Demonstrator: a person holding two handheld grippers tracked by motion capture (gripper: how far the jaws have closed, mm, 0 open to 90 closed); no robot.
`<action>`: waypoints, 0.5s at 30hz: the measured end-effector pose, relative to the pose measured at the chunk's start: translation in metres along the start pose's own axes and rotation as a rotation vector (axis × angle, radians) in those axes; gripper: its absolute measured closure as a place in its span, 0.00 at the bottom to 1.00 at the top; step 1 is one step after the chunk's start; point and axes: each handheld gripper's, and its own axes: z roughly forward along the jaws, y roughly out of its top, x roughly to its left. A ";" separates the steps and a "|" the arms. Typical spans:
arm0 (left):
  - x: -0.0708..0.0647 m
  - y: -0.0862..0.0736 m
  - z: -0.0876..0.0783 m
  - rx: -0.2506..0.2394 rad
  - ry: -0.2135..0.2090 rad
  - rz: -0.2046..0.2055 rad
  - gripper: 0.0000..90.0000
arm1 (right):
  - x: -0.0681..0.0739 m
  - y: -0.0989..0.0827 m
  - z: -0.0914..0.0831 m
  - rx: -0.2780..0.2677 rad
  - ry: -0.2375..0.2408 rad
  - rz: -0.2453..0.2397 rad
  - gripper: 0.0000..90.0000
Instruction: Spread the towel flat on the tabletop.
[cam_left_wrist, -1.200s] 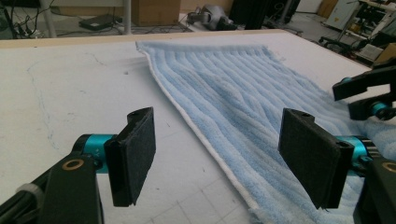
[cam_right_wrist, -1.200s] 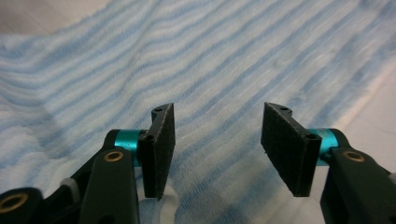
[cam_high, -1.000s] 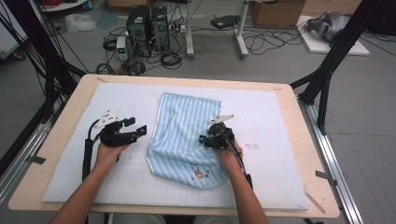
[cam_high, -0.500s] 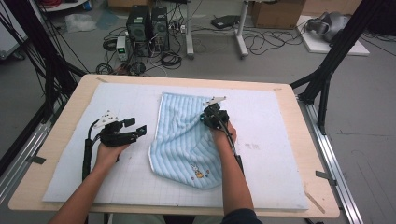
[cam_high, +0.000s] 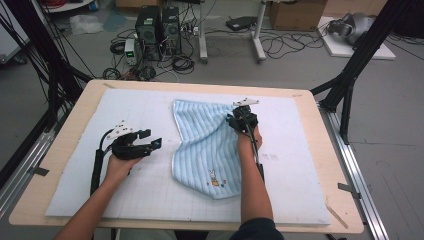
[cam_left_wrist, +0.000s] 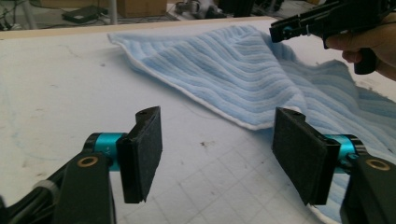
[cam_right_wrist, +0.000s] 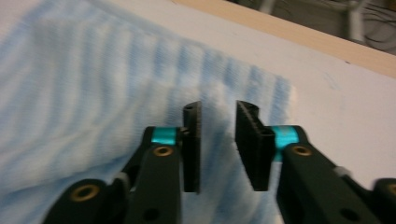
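Note:
A light blue striped towel (cam_high: 205, 145) with a small rabbit print lies partly folded on the white mat (cam_high: 135, 110). My right gripper (cam_high: 241, 114) hovers over the towel's far right corner (cam_right_wrist: 261, 88). Its jaws have just been opening and stand a little apart, with no fabric pinched between the pads (cam_right_wrist: 192, 140). My left gripper (cam_high: 151, 138) rests on the mat to the left of the towel. Its jaws have just been closing a little but stay wide open (cam_left_wrist: 218, 116), with nothing between them. The towel (cam_left_wrist: 243, 70) lies ahead of them, with the right gripper (cam_left_wrist: 285, 30) beyond it.
The mat covers most of a wooden table (cam_high: 320, 130). Black frame legs (cam_high: 350, 75) stand at both sides of the table. Computer towers (cam_high: 160, 22) and cables sit on the floor behind it.
My right gripper has moved away from me along the towel to its far right corner, and its jaws have parted. The left gripper has stayed in place.

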 end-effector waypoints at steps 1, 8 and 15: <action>-0.001 0.000 0.001 0.004 -0.025 0.002 0.43 | 0.001 -0.002 -0.006 -0.010 0.016 -0.009 0.73; -0.021 -0.001 0.012 0.071 -0.103 0.025 0.47 | -0.002 -0.026 -0.055 -0.061 0.136 -0.040 0.63; -0.038 -0.004 0.020 0.152 -0.172 0.046 0.46 | 0.002 -0.073 -0.098 -0.060 0.232 -0.065 0.62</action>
